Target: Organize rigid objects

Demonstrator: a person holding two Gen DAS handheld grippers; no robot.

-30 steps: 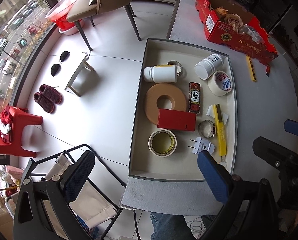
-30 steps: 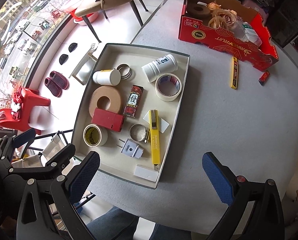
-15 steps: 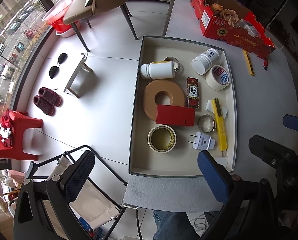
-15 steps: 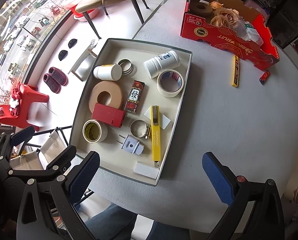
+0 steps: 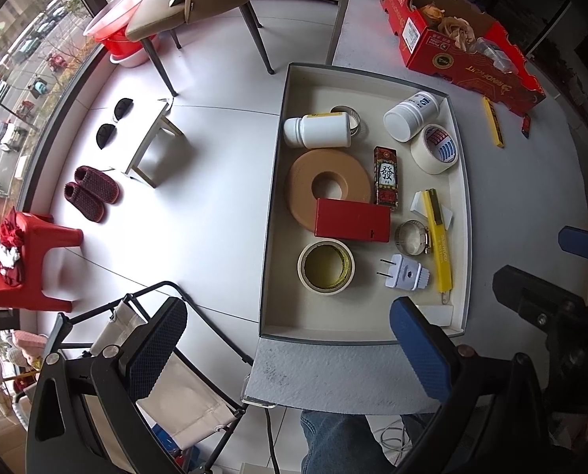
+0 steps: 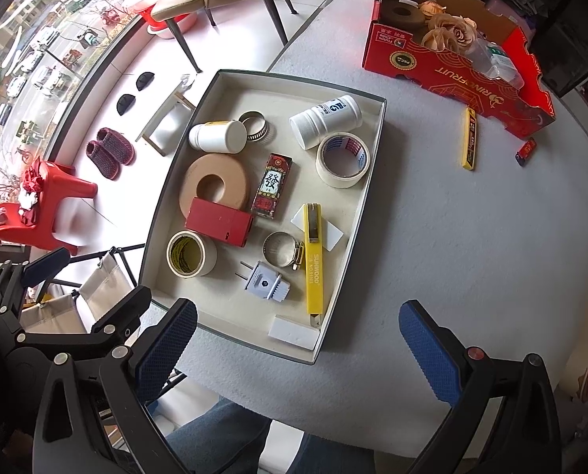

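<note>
The grey table point(image 6: 472, 237) bears a tray point(image 6: 373, 158), a red carton point(image 6: 452, 67), a yellow cutter point(image 6: 469, 138), perhaps a lighter point(image 6: 526, 151).

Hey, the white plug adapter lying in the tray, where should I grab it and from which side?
Grip the white plug adapter across its flat body, coming straight down from above. It lies flat on the tray floor, prongs toward the yellow-cored tape roll. Closing across the sides flanking the prong axis looks best; the yellow utility knife lies near its ribbed end. The right gripper is open.
</note>
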